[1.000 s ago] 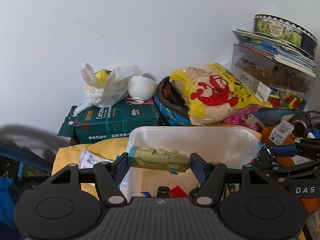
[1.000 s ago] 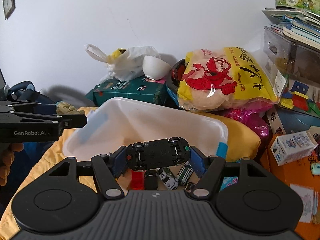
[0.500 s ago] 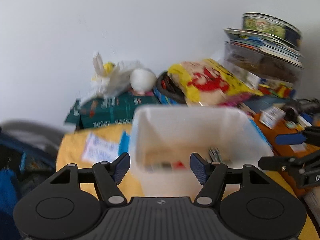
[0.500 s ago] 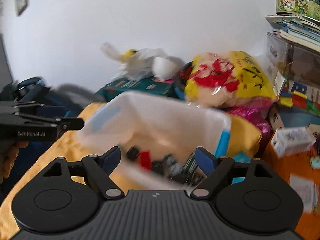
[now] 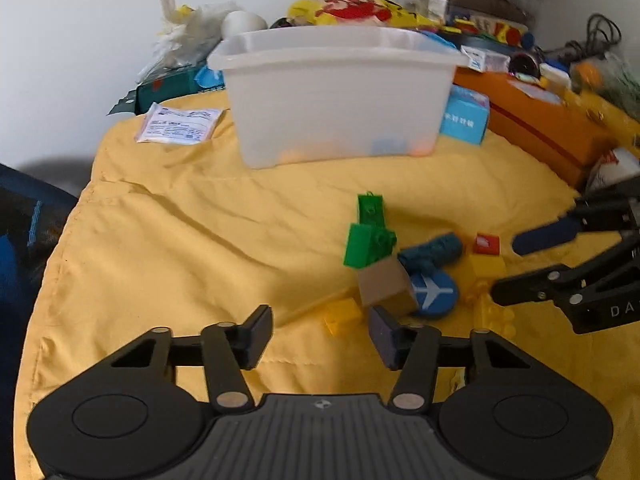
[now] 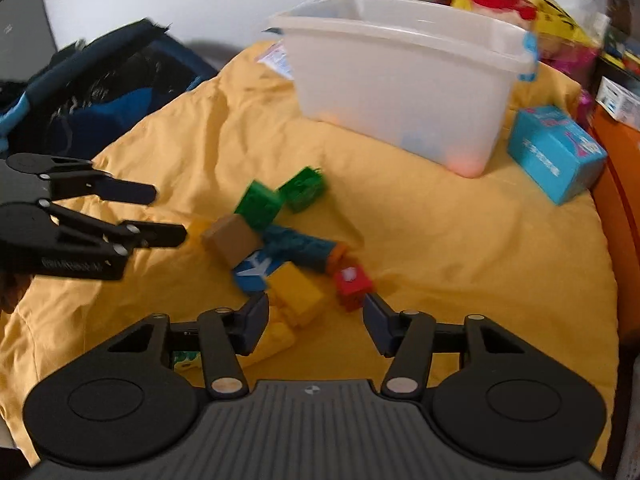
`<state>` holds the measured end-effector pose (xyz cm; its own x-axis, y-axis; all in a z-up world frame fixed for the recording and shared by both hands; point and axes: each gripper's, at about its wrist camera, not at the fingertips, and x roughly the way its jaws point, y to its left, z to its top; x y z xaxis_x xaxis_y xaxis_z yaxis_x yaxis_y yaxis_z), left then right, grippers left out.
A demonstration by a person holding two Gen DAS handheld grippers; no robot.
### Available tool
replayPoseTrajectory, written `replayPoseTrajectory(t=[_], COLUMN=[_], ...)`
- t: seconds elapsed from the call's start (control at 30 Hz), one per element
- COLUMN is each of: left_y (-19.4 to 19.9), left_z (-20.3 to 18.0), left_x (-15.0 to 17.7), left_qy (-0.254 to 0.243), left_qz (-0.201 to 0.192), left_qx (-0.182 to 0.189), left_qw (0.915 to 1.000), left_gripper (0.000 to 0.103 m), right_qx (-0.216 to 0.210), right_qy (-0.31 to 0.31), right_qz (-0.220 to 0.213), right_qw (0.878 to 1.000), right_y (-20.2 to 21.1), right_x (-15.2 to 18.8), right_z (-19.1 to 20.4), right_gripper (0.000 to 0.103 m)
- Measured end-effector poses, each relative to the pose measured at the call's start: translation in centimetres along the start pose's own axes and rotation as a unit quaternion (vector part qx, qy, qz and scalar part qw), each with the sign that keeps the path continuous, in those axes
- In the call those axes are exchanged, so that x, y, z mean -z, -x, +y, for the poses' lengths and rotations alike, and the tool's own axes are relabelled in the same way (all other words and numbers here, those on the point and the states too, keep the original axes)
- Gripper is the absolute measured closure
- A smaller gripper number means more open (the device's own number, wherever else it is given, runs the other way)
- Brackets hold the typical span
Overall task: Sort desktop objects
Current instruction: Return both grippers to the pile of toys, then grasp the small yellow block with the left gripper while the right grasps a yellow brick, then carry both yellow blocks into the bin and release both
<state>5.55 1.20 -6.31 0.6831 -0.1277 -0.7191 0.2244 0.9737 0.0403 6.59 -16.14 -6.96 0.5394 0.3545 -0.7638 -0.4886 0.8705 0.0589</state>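
1. Toy blocks [image 6: 280, 240] lie in a loose heap on the yellow cloth [image 5: 180, 240], in front of the white plastic bin [image 5: 336, 92] and well apart from it.
2. In the heap we see green blocks [image 5: 368, 236], a brown cube [image 5: 386, 288], a dark blue-green piece [image 5: 434, 250], a blue disc with a white plane on it [image 5: 434, 294], a small red block [image 5: 487, 244] and yellow blocks [image 6: 298, 296].
3. Our left gripper [image 5: 320, 334] hovers low over the cloth with its jaws wide apart and nothing between them; its right finger sits just beside the brown cube, and we cannot tell whether they touch.
4. Our right gripper [image 6: 314, 324] is also spread wide and holds nothing; the yellow blocks lie between its fingers, and the red block is just beside its right fingertip.
5. From the right wrist view, the left gripper reaches in from the left edge, its tips near the brown cube.
6. Through the bin's cloudy wall we make out blurred orange and blue shapes at the bottom.
7. A light blue carton [image 6: 556, 152] stands just to the right of the bin, and a white printed packet [image 5: 180, 124] lies on the cloth to its left.
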Motion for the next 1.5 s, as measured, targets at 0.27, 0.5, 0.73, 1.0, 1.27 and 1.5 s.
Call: replayPoseTrajectory(t=[0.27,0.5,0.73,1.0,1.27,1.5], left_y=[-2.5,-3.0,-1.2,2.0,3.0,1.7], left_z=[-1.0,-1.3,-0.6,0.4,0.9,1.4], left_x=[0.0,0.1,-0.4,-4.8,-11.6,-17.5], left_qy=[0.005,0.002,0.016,0.041,0.048,0.044], left_qz=[0.019,0.015,-0.002,-0.048,-0.086,-0.105], left_qx=[0.005,0.007,0.008,0.012,0.017,0.017], left_qw=[0.9998,0.9999,0.9998,0.9979,0.995,0.9933], left_gripper=[0.063,0.074,0.075,0.074,0.074,0.074], right_qx=[0.003,-0.002,0.001,0.01,0.028,0.041], right_qy=[0.003,-0.022,-0.052,-0.071,-0.079,-0.089], right_qz=[0.018,0.009,-0.016,-0.065,-0.118,-0.145], right_qw=[1.0,1.0,0.998,0.995,0.989,0.985], right_y=[-2.4,-1.3,1.2,3.5,5.2,5.9], right_x=[-0.2,-0.1,0.1,-1.7,-6.4,-11.3], right_z=[0.2,-0.7,-2.1,-3.3,-5.6,-8.9], right_gripper=[0.064,0.065,0.065,0.065,0.065,0.065])
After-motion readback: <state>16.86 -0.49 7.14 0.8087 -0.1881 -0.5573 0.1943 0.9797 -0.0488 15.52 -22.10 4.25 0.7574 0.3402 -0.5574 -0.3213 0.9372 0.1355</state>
